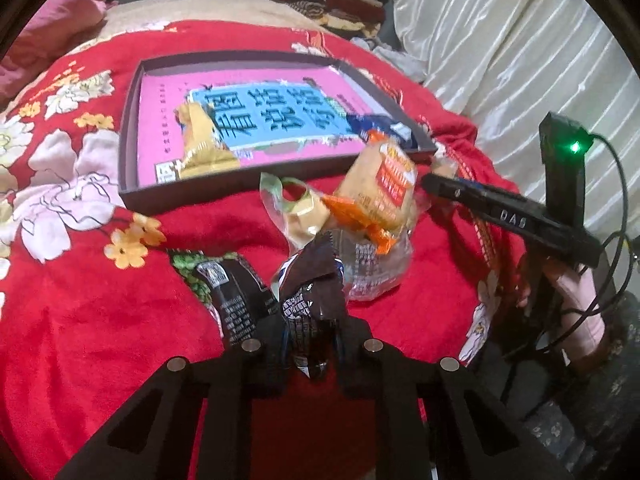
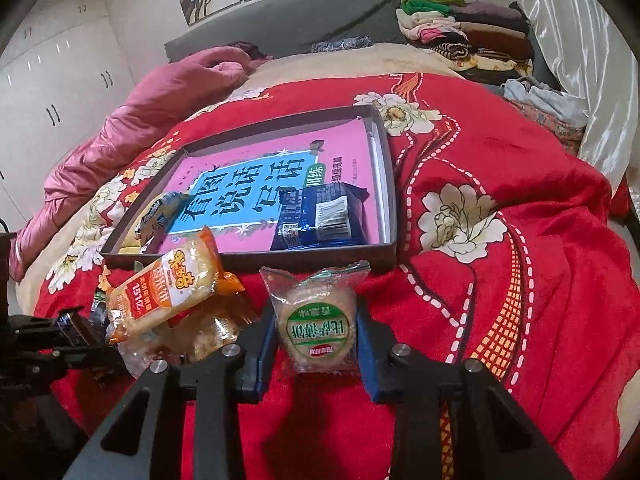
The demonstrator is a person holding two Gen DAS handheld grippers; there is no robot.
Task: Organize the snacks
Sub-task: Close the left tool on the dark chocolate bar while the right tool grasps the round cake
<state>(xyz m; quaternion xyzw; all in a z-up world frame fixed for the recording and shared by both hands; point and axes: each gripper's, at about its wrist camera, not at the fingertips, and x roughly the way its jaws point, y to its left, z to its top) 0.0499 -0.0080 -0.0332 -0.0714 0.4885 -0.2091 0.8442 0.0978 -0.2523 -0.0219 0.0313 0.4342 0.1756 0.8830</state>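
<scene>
A dark shallow box (image 1: pixel 132 104) with a pink and blue book cover inside lies on the red floral blanket; it also shows in the right wrist view (image 2: pixel 390 184). A dark blue snack pack (image 2: pixel 320 216) and a yellow pack (image 2: pixel 158 212) lie in it. My left gripper (image 1: pixel 310 320) is shut on a dark brown snack wrapper (image 1: pixel 312 280). My right gripper (image 2: pixel 316 332) is shut on a clear-wrapped round cake with a green label (image 2: pixel 318 324). An orange rice cracker pack (image 2: pixel 168 292) rests on a pile of clear-wrapped snacks (image 1: pixel 372 268) in front of the box.
The red floral blanket (image 2: pixel 500 280) covers the bed. A black snack pack (image 1: pixel 236 296) lies left of my left gripper. A pink quilt (image 2: pixel 152 112) lies at the left, folded clothes (image 2: pixel 464 36) at the far right, a white curtain (image 1: pixel 500 40) on the right.
</scene>
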